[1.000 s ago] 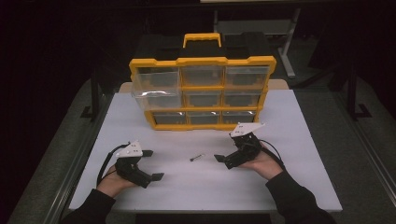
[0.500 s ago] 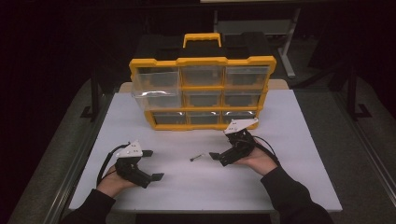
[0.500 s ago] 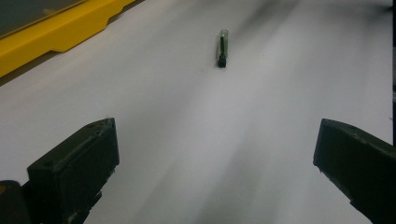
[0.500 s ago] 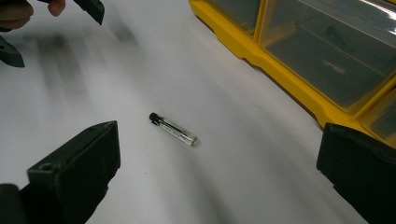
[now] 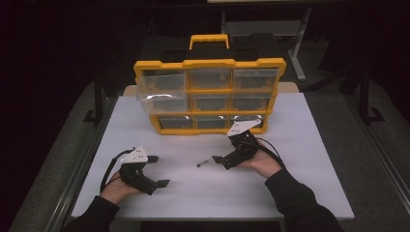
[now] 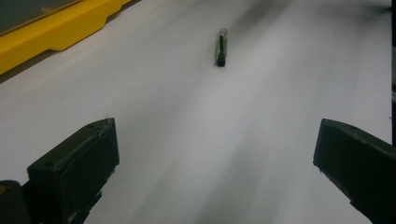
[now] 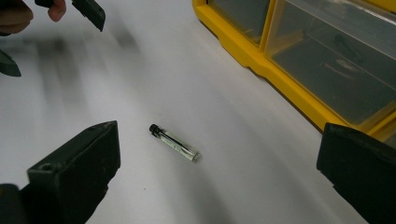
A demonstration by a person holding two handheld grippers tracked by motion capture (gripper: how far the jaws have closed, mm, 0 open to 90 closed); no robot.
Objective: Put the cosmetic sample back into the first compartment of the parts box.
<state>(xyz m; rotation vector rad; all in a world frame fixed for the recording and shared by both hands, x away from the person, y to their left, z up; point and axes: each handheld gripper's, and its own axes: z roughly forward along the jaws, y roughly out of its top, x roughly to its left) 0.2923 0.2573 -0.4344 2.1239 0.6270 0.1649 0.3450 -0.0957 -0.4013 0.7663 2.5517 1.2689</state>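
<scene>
A small glass vial (image 5: 203,163) with a black cap lies flat on the white table (image 5: 290,193), in front of the yellow organizer (image 5: 210,63). My right gripper (image 5: 221,163) is open just to the vial's right, its jaws pointing at it. In the right gripper view the vial (image 7: 174,142) lies on the table between and slightly ahead of the two wide-apart jaws of that gripper (image 7: 219,144). My left gripper (image 5: 158,170) rests open at the front left, a hand's length from the vial. The left gripper view shows the vial (image 6: 221,46) far ahead of its gripper (image 6: 217,140).
The organizer has clear drawers in three rows; its upper-left drawer (image 5: 162,92) is pulled out toward me. Its yellow base (image 7: 280,79) runs close to the right gripper. The other hand and gripper (image 7: 88,11) appear far off in the right gripper view.
My right gripper has moved left and a little forward, closing in on the vial. The left gripper and the vial have stayed put.
</scene>
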